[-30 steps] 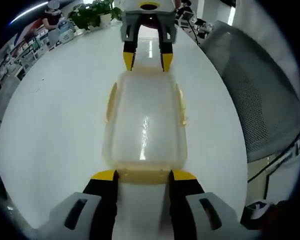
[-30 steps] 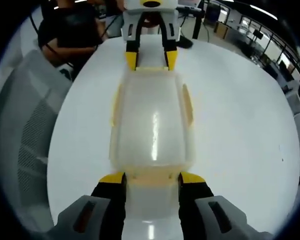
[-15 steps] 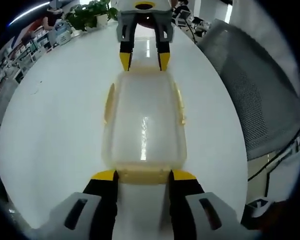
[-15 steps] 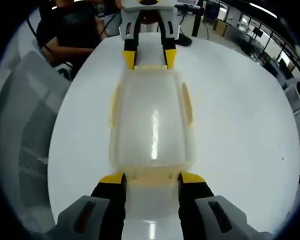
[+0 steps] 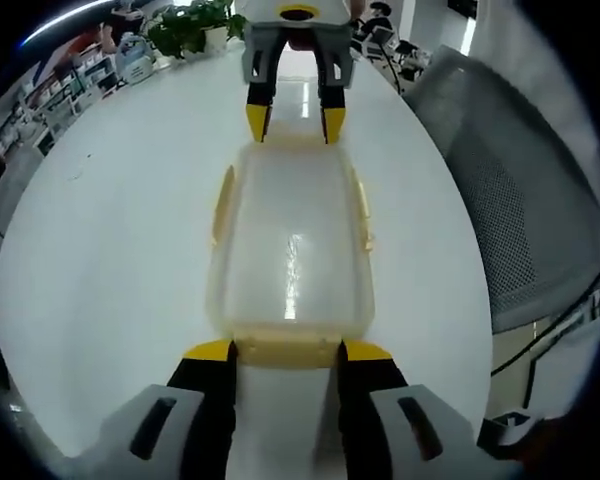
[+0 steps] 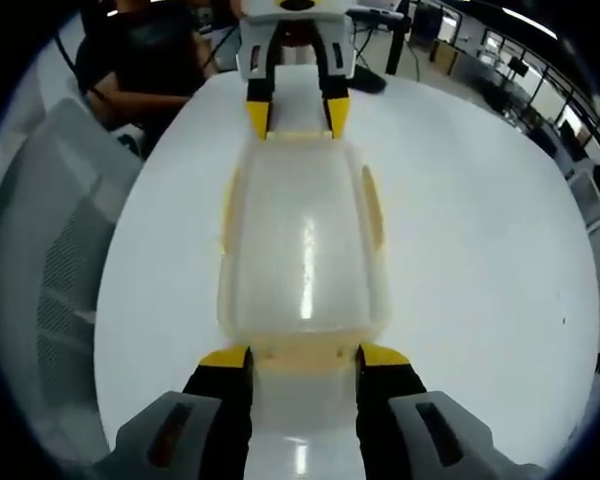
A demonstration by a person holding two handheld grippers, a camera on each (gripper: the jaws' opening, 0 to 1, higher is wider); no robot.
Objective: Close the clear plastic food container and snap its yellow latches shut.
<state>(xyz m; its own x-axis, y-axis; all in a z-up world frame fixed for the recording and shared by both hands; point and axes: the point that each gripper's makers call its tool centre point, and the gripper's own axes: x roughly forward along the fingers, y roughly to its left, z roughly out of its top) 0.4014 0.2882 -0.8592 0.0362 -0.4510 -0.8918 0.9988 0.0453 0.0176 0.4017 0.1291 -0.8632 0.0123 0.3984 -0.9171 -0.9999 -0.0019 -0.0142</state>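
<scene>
My left gripper (image 5: 285,352) and right gripper (image 6: 305,358) sit spread apart at opposite end latches of the container (image 5: 288,245). I'd press both latches down evenly, so it doesn't slide on the counter (image 5: 110,230).

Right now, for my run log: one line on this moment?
container: lid on | left gripper: open at near end | right gripper: open at opposite end

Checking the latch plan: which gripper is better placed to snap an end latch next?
Neither clearly: the left gripper and the right gripper each straddle a yellow end latch of the clear plastic food container.
</scene>
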